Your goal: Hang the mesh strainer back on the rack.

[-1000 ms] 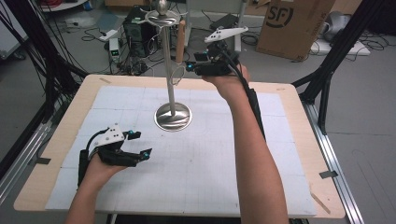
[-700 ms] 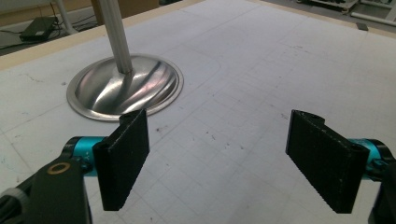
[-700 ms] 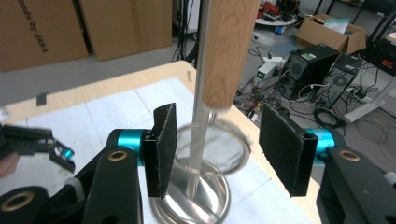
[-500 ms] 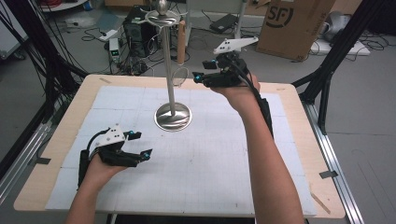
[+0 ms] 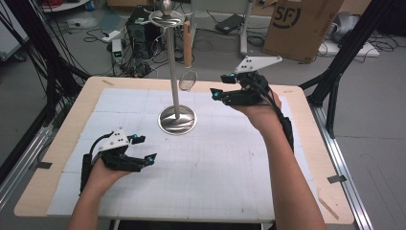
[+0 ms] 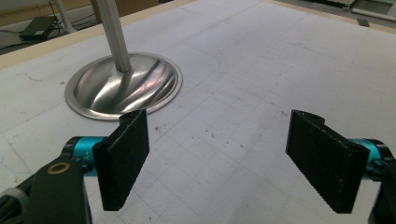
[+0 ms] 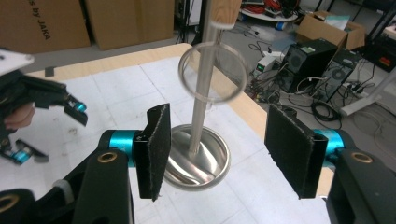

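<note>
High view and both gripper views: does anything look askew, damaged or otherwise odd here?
Little stands out. The metal stand is upright on the mat, and a wooden-handled strainer hangs from its top, its ring slightly blurred in the right gripper view. Both the left gripper and the right gripper are open and empty.

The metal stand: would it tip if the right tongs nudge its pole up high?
Probably somewhat. The metal stand is a tall thin pole on a small domed base, so a high push has leverage. Its polished base might also slide on the mat.
</note>
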Motion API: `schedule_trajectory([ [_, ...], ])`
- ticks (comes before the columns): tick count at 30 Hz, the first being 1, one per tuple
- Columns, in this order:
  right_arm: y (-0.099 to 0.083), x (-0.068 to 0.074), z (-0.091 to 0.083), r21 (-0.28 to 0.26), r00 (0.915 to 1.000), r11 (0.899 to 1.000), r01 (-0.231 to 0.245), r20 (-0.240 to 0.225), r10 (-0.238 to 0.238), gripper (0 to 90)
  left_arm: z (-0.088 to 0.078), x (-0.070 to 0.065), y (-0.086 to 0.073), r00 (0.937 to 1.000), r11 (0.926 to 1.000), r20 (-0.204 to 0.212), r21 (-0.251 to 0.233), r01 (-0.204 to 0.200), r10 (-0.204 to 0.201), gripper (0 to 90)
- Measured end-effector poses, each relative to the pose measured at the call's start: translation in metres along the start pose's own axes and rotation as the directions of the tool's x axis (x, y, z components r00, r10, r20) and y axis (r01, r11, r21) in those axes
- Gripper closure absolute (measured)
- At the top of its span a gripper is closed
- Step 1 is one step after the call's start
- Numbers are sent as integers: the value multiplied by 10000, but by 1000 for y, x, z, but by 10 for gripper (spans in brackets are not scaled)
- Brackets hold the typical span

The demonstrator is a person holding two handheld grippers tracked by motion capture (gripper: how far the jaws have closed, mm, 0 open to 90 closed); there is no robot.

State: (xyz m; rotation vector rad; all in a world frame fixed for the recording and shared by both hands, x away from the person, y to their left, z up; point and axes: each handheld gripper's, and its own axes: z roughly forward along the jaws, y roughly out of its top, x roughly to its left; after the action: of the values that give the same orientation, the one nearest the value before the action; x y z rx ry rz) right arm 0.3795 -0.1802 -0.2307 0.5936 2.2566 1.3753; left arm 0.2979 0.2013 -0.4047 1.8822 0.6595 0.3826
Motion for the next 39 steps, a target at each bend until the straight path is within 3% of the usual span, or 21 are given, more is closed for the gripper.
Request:
schedule_trajectory([
  [2,-5,3,-5,86,9999,9999,-127,-60,127,404,0,0,0,10000,10000,-5,31,-12,12,220],
  [3,-8,3,-7,2,10000,10000,57,-38,-57,403,0,0,0,10000,10000,27,17,3,-3,220],
  [4,-11,6,-10,101,9998,9998,-170,-100,171,401,0,0,0,10000,10000,-1,7,0,0,220],
  [5,-14,5,-11,-15,10000,10000,21,-87,-22,399,0,0,0,10000,10000,1,-3,2,-2,220],
  [20,-84,13,-38,-700,9959,9934,-904,-18,905,361,2,0,-2,9999,9998,22,129,-126,125,219],
  [39,-138,21,-49,-407,9897,9889,-1427,34,1429,335,2,-1,-3,9998,9998,27,69,-195,195,219],
])
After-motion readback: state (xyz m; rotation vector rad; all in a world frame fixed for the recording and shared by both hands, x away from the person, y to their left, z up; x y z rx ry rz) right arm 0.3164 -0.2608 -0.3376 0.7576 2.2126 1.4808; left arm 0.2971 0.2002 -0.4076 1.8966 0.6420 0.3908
